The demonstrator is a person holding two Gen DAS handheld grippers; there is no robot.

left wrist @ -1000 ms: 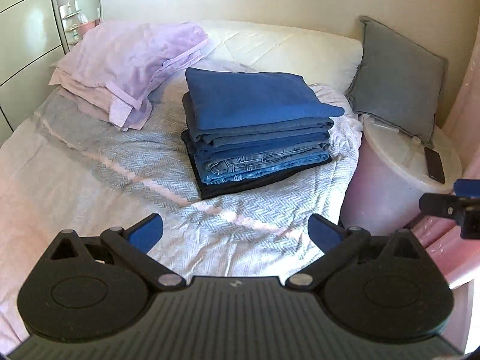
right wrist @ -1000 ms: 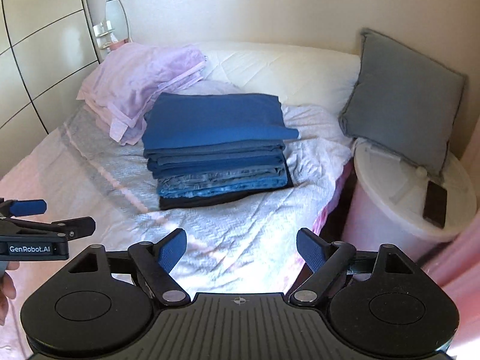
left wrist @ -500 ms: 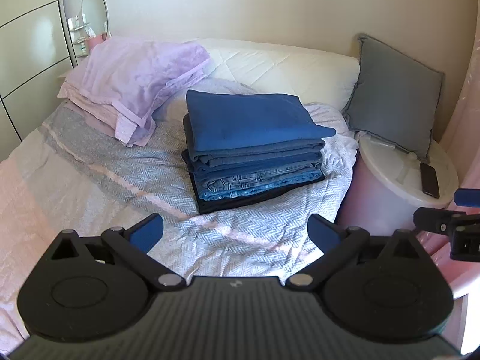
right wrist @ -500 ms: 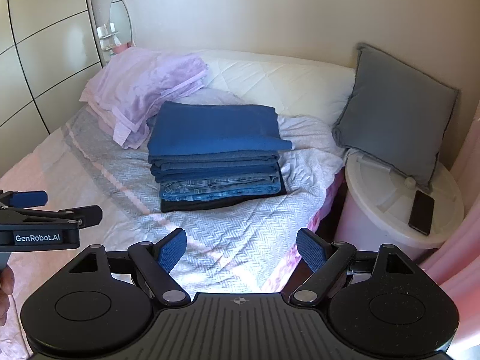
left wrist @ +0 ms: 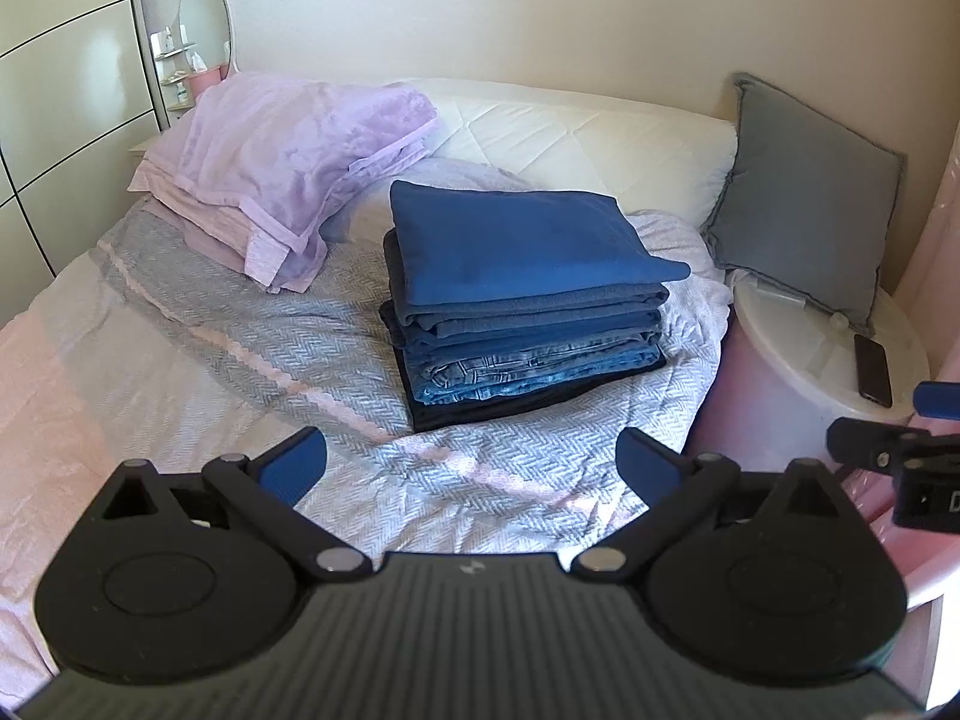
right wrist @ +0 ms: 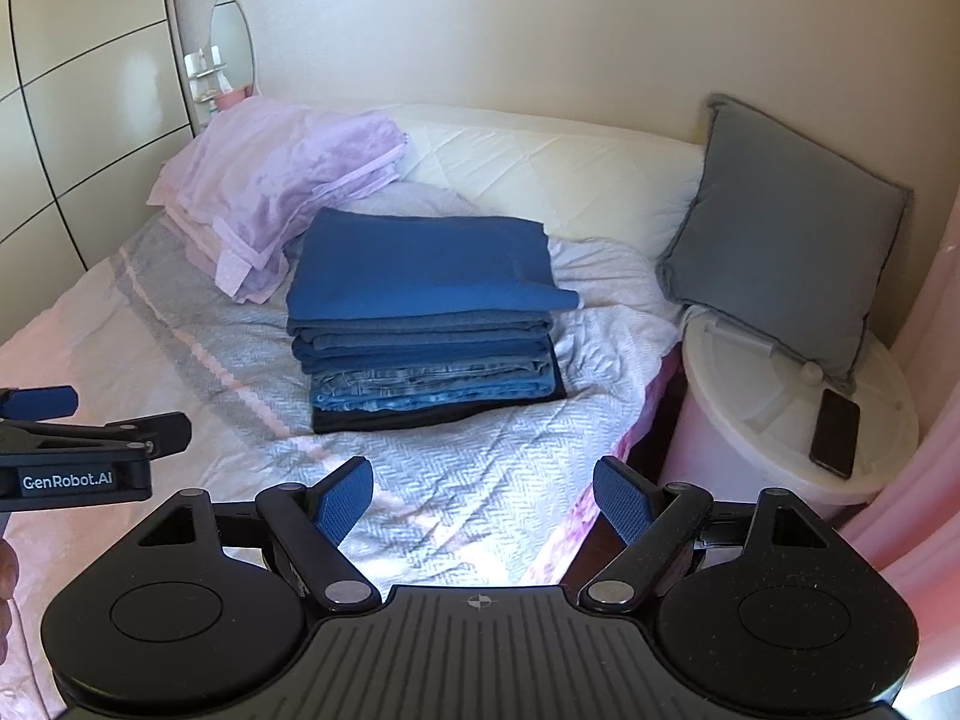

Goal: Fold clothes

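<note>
A neat stack of folded blue clothes (left wrist: 528, 300) sits at the centre of both views on the grey herringbone bedspread (left wrist: 240, 354). At the bottom of each frame, the left gripper (left wrist: 471, 459) and the right gripper (right wrist: 483, 498) hang over the bedspread with jaws spread wide, holding nothing. A lilac pillow (left wrist: 294, 162) lies upper left of the stack; at right, a grey cushion (right wrist: 786, 228) leans over a white round table (right wrist: 774, 420) bearing a dark phone (right wrist: 835, 432).
</note>
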